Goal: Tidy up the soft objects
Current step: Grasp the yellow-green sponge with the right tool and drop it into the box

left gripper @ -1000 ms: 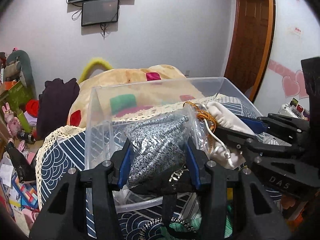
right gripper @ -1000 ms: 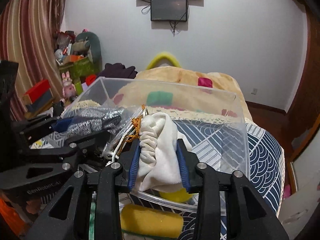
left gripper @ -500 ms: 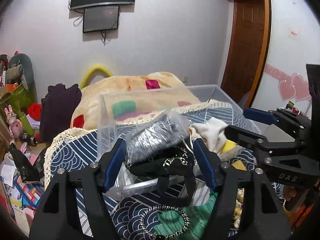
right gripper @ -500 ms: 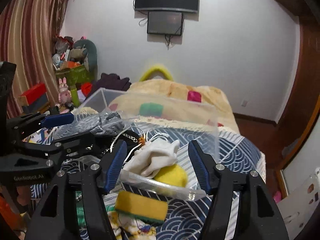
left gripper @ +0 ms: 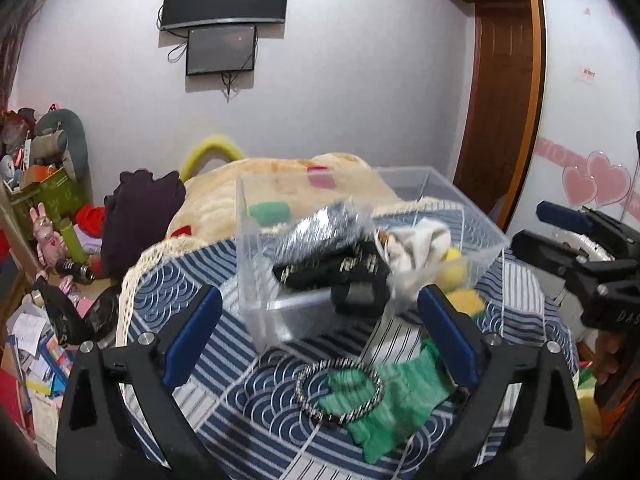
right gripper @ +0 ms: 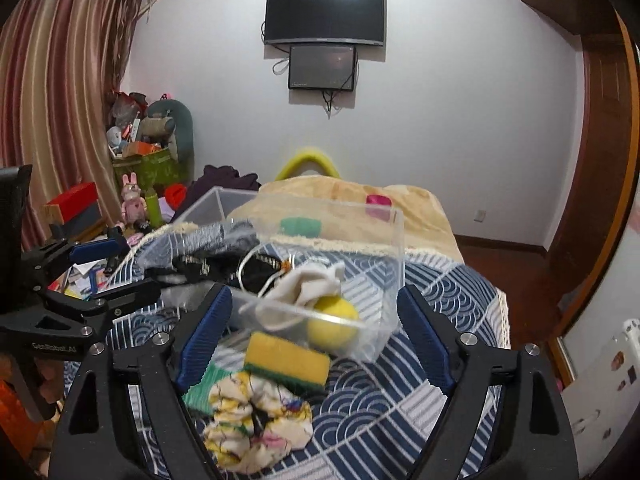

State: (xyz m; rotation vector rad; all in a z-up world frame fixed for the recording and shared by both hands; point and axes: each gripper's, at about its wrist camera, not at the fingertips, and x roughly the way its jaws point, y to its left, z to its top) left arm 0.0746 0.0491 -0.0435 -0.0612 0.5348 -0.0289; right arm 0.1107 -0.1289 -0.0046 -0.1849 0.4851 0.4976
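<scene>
- Nearest the right-hand camera, the right gripper (right gripper: pixel 314 336) hangs with its jaws spread wide and nothing between them, just above the items not yet sorted: a yellow-and-green sponge (right gripper: pixel 286 362) and a crumpled floral cloth (right gripper: pixel 256 424) lying on the wave-patterned cover (right gripper: pixel 420 408)
- The left gripper (left gripper: pixel 320 336) likewise shows its jaws parted and empty over a green cloth (left gripper: pixel 394 404) and a black-and-white beaded ring (left gripper: pixel 340 392) that lies partly on that cloth; both lie loose on the cover, apparently awaiting their turn
- Just beyond both sets of jaws stands the clear plastic bin (left gripper: pixel 256 280), the collecting point for the soft things, set near enough for either hand to reach
- Inside the bin lie a silvery knit piece in a plastic bag (left gripper: pixel 320 228), a black strap with pale lettering (left gripper: pixel 332 270), a cream drawstring pouch (right gripper: pixel 312 286) and a yellow ball (right gripper: pixel 332 320) pressed against the near wall
- With several pieces already in the bin and four left outside, the job looks roughly half done; the sponge seems the easiest next pick for the right gripper
- Farther back, a beige patched blanket (right gripper: pixel 340 192) covers the bed, with a wall-mounted screen (right gripper: pixel 324 12) above
</scene>
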